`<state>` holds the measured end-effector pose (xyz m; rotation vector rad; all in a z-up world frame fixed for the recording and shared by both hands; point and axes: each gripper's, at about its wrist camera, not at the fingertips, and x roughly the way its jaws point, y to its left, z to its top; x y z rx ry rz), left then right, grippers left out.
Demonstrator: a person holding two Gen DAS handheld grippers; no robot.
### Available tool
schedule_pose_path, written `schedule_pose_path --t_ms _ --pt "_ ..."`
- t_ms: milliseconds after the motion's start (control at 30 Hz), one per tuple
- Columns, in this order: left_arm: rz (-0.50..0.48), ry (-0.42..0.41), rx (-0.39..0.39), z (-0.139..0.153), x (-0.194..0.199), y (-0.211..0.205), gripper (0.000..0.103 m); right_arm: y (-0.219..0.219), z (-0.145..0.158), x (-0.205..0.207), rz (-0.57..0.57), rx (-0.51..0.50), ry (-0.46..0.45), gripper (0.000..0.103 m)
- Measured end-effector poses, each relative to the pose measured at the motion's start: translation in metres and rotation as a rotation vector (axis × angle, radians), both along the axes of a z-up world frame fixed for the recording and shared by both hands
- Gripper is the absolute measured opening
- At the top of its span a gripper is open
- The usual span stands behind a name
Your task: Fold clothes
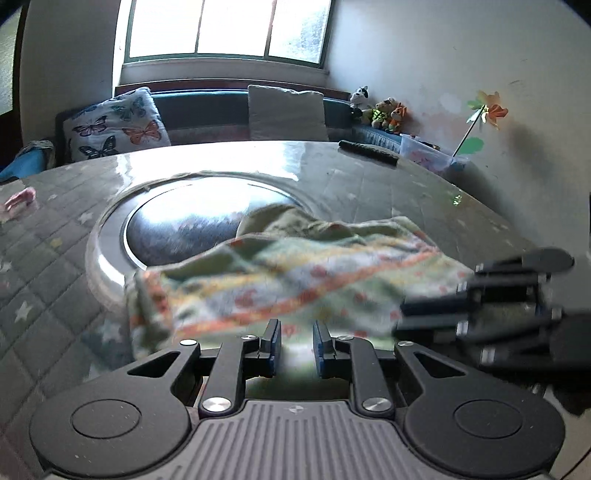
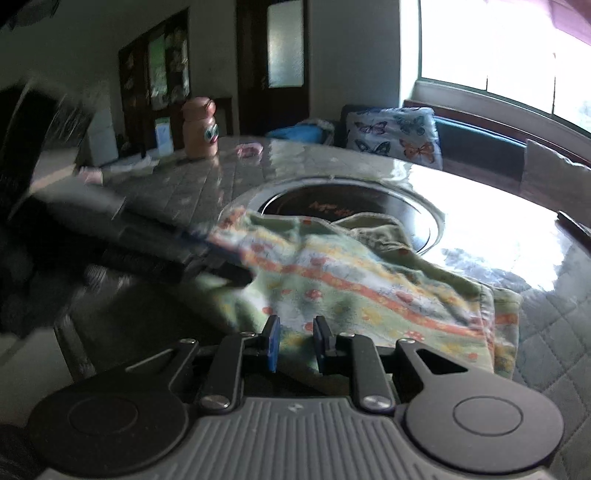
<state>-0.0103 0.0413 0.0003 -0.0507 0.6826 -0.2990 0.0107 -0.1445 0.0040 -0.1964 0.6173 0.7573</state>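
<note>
Left wrist view: our left tool (image 1: 296,341) and right tool (image 2: 296,341) each pinch the garment's (image 1: 280,280) near hem over the counter (image 1: 369,177); uneven pulling could skew our fold.

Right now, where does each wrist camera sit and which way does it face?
Left wrist: on the left gripper, looking across the floral garment and table toward the window; the right gripper enters at right.
Right wrist: on the right gripper, facing the dark doors; the left gripper enters at left.
Shared: garment, round metal inset, butterfly cushion.
</note>
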Motion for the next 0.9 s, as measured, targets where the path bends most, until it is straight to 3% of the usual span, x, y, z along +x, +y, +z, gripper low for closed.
schedule_pose_path --t_ms 133,367,467,600,800,900 --pt "0.021 -0.004 -0.029 -0.002 -0.006 0.006 0.021 -0.011 -0.004 0.006 -0.068 0.049 0.038 0.019" --pt "0.053 -0.002 -0.047 -0.004 -0.01 0.016 0.022 -0.039 -0.01 0.005 -0.173 0.038 0.048 0.019" --pt "0.065 0.003 -0.057 -0.006 -0.012 0.023 0.023 -0.054 -0.013 0.007 -0.23 0.023 0.06 0.025" --pt "0.076 0.002 -0.065 -0.007 -0.015 0.028 0.023 -0.068 -0.013 0.006 -0.28 0.013 0.061 0.018" --pt "0.087 0.004 -0.076 -0.007 -0.016 0.03 0.023 -0.068 -0.008 0.008 -0.278 0.039 0.037 0.02" --pt "0.094 0.005 -0.082 -0.008 -0.018 0.032 0.023 -0.07 -0.016 0.018 -0.292 0.049 0.068 0.017"
